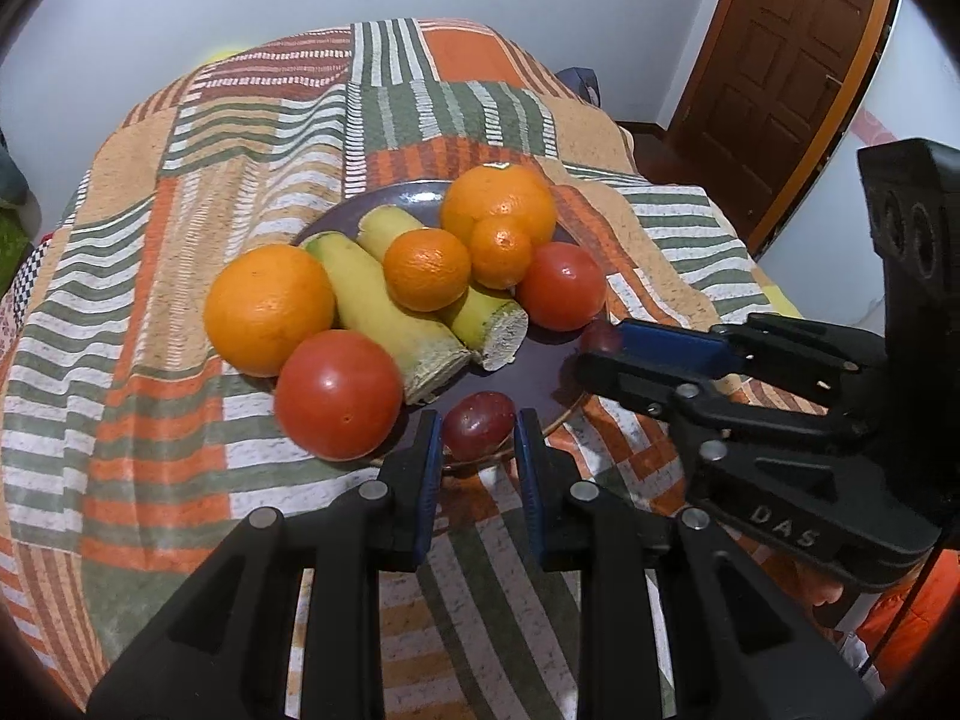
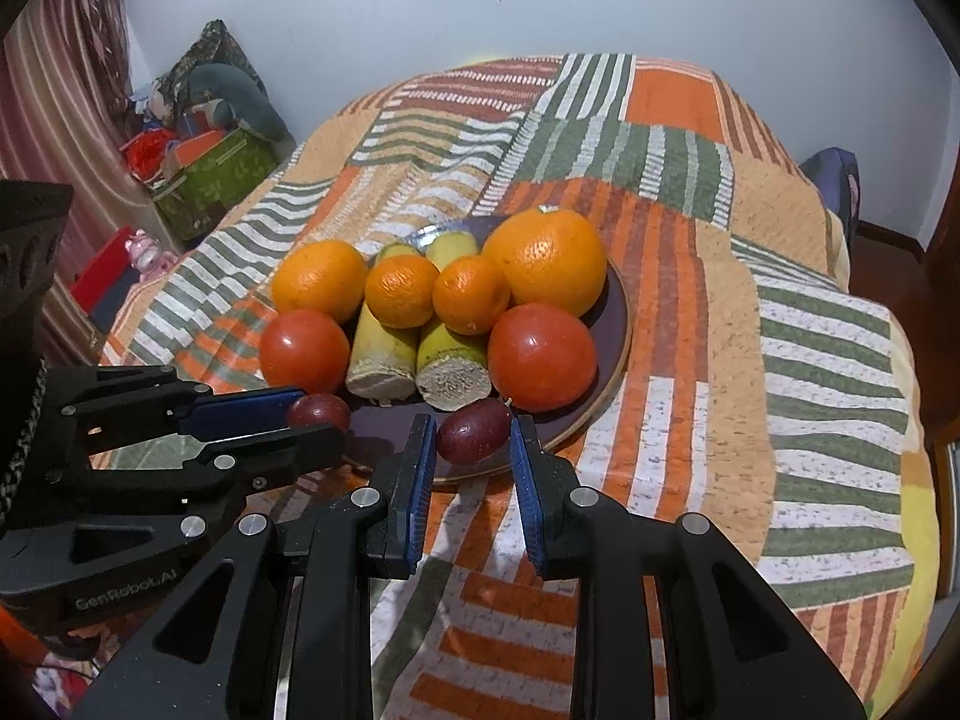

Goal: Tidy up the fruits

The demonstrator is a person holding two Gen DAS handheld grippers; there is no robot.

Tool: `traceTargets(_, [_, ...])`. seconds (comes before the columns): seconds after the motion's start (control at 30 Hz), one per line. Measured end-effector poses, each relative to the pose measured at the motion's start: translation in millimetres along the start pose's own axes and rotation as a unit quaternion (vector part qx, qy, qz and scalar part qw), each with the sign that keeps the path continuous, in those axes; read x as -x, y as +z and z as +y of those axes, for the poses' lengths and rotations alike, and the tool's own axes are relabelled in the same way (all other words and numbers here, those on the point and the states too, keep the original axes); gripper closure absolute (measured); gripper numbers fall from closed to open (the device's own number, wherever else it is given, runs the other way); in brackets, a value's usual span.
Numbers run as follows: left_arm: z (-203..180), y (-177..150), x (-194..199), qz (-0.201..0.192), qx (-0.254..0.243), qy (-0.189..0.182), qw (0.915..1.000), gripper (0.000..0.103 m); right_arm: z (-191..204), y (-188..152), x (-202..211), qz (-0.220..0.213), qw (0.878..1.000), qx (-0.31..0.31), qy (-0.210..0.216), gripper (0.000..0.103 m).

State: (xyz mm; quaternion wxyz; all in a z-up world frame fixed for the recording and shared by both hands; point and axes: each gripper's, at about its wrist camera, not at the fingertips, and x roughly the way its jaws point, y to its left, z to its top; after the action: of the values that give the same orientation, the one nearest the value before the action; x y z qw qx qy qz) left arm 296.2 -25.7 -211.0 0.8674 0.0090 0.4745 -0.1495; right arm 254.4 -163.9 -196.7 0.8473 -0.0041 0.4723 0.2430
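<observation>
Each tool is clamped on one small dark-red grape at the near rim of the dark round plate (image 1: pixel 543 381). The left tool (image 1: pixel 477 441) grips its grape (image 1: pixel 478 423) between the blue pads; the right tool (image 2: pixel 474 441) grips the other grape (image 2: pixel 474 427). Both fruits sit at plate level, probably so that they cannot roll. Their skin is smooth, glossy and oval. Behind them lie the oranges, tomatoes and cut bananas on the striped bedspread (image 1: pixel 150 360).

Striped blanket (image 1: pixel 150 276) under dark fruit plate (image 1: pixel 540 372).
</observation>
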Motion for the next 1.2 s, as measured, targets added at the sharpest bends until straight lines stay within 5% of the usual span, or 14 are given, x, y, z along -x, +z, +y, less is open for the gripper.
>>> traceTargets(0.87, [3, -1, -16, 0.028, 0.019, -0.009, 0.9994, 0.075, 0, 1, -6, 0.014, 1.0, 0.007, -0.001, 0.074])
traceTargets(1.03, [2, 3, 12, -0.004, 0.026, -0.001, 0.9997, 0.075, 4, 4, 23, -0.014, 1.0, 0.004, -0.007, 0.074])
traceTargets(1.2, [-3, 6, 70, -0.075, 0.034, 0.019, 0.9965, 0.075, 10, 12, 71, -0.066, 0.998, 0.005, -0.015, 0.074])
